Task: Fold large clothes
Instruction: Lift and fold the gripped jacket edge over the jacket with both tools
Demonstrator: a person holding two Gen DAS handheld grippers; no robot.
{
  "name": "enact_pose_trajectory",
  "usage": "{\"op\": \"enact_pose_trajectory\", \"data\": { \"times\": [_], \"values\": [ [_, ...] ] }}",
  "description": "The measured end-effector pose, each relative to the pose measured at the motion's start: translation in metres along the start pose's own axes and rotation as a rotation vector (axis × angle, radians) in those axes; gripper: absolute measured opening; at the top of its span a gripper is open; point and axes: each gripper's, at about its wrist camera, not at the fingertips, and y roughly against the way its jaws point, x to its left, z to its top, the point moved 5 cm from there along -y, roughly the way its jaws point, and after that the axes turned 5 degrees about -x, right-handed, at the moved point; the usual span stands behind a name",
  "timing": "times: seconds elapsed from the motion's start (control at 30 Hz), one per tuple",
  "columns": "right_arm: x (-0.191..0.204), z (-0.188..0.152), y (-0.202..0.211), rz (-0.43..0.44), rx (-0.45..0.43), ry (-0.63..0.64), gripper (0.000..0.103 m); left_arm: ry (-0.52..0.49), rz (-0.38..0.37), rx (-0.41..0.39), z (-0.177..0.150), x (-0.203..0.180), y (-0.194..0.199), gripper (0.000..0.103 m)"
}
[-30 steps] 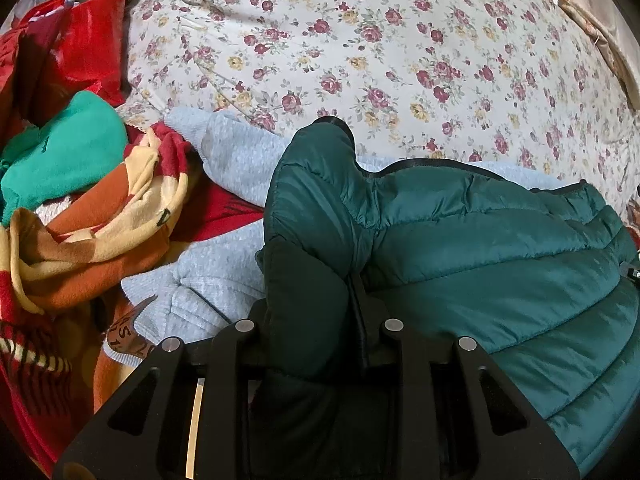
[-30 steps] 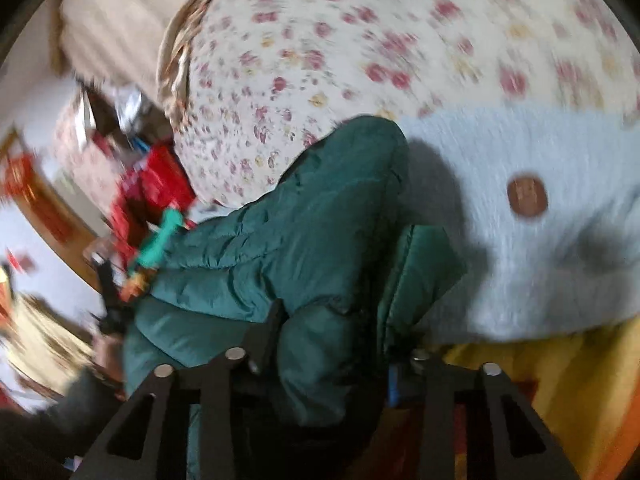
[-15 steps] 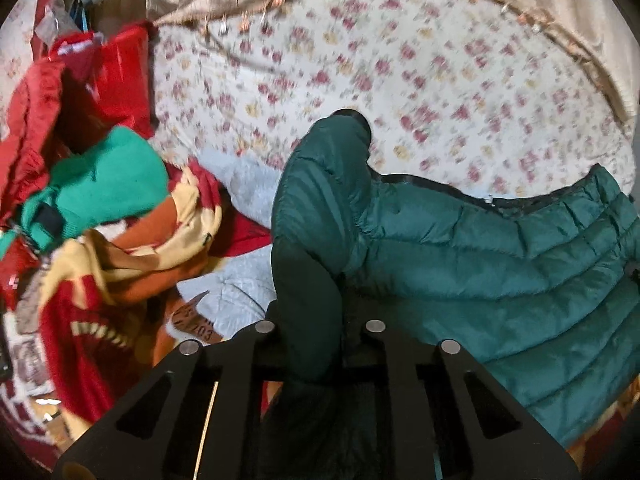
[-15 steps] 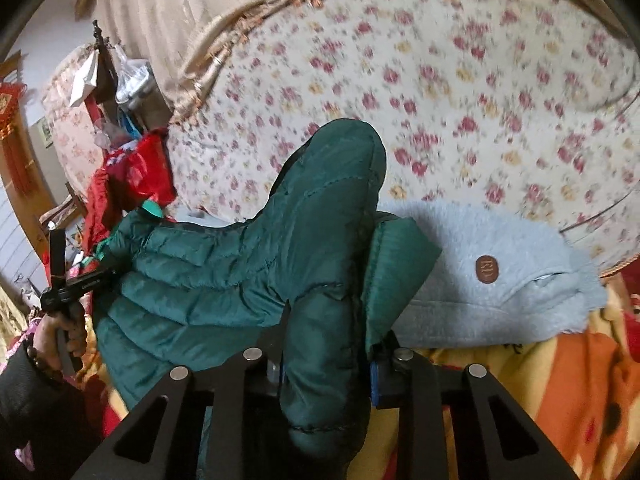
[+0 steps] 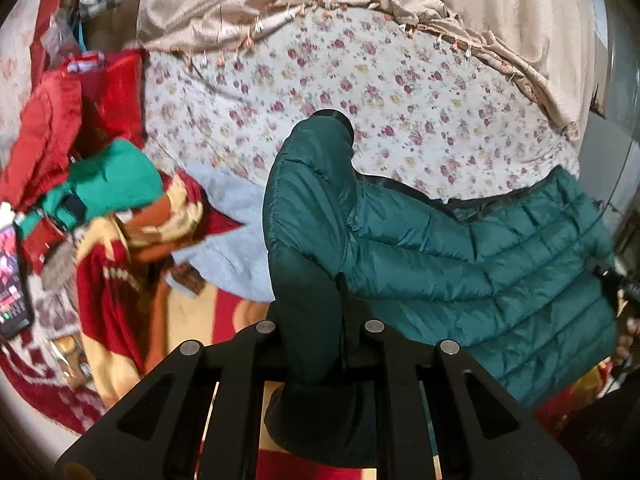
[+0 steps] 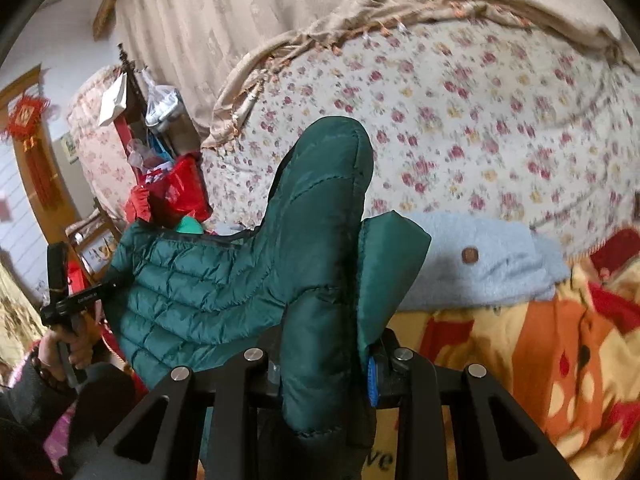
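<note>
Between the pads of the left gripper (image 5: 316, 344) a thick fold of the dark green quilted jacket (image 5: 480, 264) is pinched, the jaws drawn almost together on the fabric. One end of that fold stands up past the fingers, with a dark opening at its top. At the right gripper (image 6: 324, 360) another bunched part of the jacket is clamped — its jaws have just been closing on the cloth, and a blue pad is seen at the right-hand finger beside a loose green flap.

From each grip the jacket is stretched across to the other gripper, so that it hangs between the two above the bed. In the left wrist view the quilted body runs to the right, where the other gripper and a few fingers are glimpsed at the frame edge. In the right wrist view it runs to the left, where the left hand (image 6: 68, 340) is seen around a black handle.

Beneath the jacket a pale blue fleece garment (image 6: 488, 268) with a small brown patch is spread on an orange, yellow and red blanket (image 6: 560, 352). Farther off lies a floral bedsheet (image 5: 400, 92) edged by beige drapery (image 5: 280, 4). To the far left of the left wrist view a heap of red and bright green clothes (image 5: 108, 176) is piled — slightly blurred.
</note>
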Motion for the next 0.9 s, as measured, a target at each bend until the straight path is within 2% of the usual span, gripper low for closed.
{"op": "enact_pose_trajectory", "data": {
  "times": [0.13,0.17,0.23,0.27,0.3,0.37,0.43,0.53,0.6,0.7,0.77,0.83,0.9],
  "values": [
    [-0.025,-0.011,-0.011,-0.037,0.06,-0.083,0.026,-0.031,-0.041,0.07,-0.009,-0.004,-0.041,0.014],
    [-0.032,-0.014,-0.015,-0.055,0.074,-0.092,0.026,-0.039,-0.047,0.078,-0.013,-0.003,-0.05,0.02],
    [-0.05,-0.02,-0.023,-0.084,0.104,-0.141,0.026,-0.038,-0.041,0.095,-0.024,0.007,-0.074,0.039],
    [-0.058,-0.023,-0.028,-0.1,0.12,-0.156,0.026,-0.01,-0.009,0.11,-0.032,0.02,-0.086,0.058],
    [-0.066,-0.026,-0.032,-0.125,0.137,-0.172,0.026,0.037,-0.005,0.125,-0.039,0.03,-0.091,0.069],
    [-0.082,-0.034,-0.041,-0.157,0.176,-0.206,0.026,0.184,-0.103,0.145,-0.054,0.046,-0.094,0.071],
    [-0.094,-0.043,-0.05,-0.185,0.219,-0.229,0.026,0.256,-0.15,0.17,-0.059,0.05,-0.096,0.071],
    [-0.104,-0.049,-0.058,-0.21,0.247,-0.247,0.026,0.229,-0.192,0.143,-0.049,0.043,-0.092,0.072],
    [-0.108,-0.051,-0.059,-0.223,0.252,-0.254,0.026,0.227,-0.202,0.16,-0.046,0.042,-0.101,0.083],
    [-0.11,-0.053,-0.061,-0.244,0.261,-0.249,0.027,0.262,-0.272,0.31,-0.06,0.038,-0.14,0.085],
    [-0.11,-0.055,-0.062,-0.258,0.267,-0.246,0.027,0.328,-0.319,0.37,-0.066,0.038,-0.158,0.086],
    [-0.112,-0.056,-0.063,-0.271,0.276,-0.245,0.028,0.377,-0.361,0.393,-0.069,0.038,-0.167,0.086],
    [-0.116,-0.057,-0.064,-0.285,0.28,-0.248,0.028,0.367,-0.377,0.372,-0.067,0.034,-0.168,0.078]
  ]
}}
